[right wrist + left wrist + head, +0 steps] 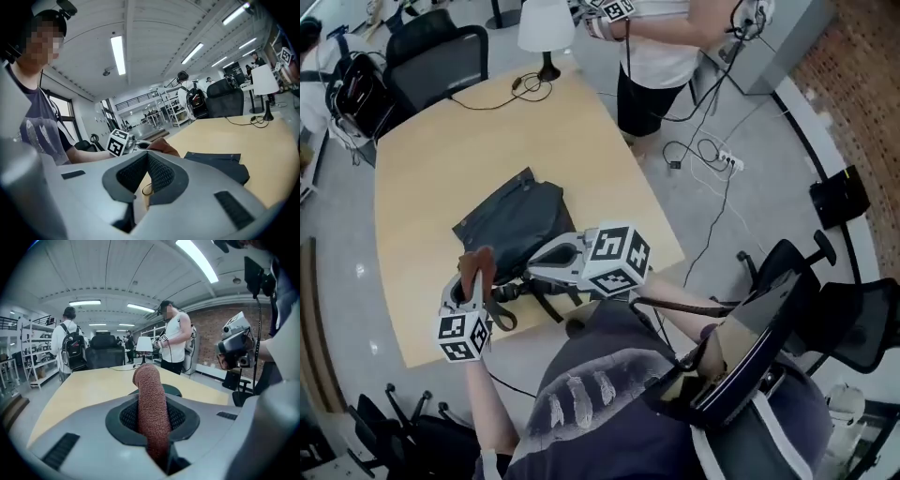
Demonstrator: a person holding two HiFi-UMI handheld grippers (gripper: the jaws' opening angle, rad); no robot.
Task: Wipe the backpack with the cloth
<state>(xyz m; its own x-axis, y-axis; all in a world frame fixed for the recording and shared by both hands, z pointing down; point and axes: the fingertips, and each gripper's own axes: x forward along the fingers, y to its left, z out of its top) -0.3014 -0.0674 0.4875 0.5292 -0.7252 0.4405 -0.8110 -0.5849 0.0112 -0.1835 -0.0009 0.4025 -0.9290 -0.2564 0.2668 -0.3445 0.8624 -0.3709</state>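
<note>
Since the cloth (147,380) stands upright in the air and short of the backpack (514,223), wiping is judged not yet begun.

Findings:
- Left tongs (152,423): clamped on the lower part of the cloth. Its rust-coloured free end rises above the pads.
- Right tongs (147,157): tips drawn together, nothing held. They are poised just beside the backpack's near edge, where the straps trail toward the person.
- Backpack: dark, lying flat on the desk (441,159), toward the desk's near side. The left tongs sit by its near-left corner.

Recommendations (judgement):
- Tip the left tongs forward and down so the free end of the cloth, not the pads, meets the fabric.
- Wipe in long passes away from the body, keeping the pressure light; the soft panel will likely bunch otherwise.
- Use the right tongs to pin the near edge or a strap, which should stop the bag sliding across the smooth desk.
- Keep the grip low on the cloth, or it may fold over.
</note>
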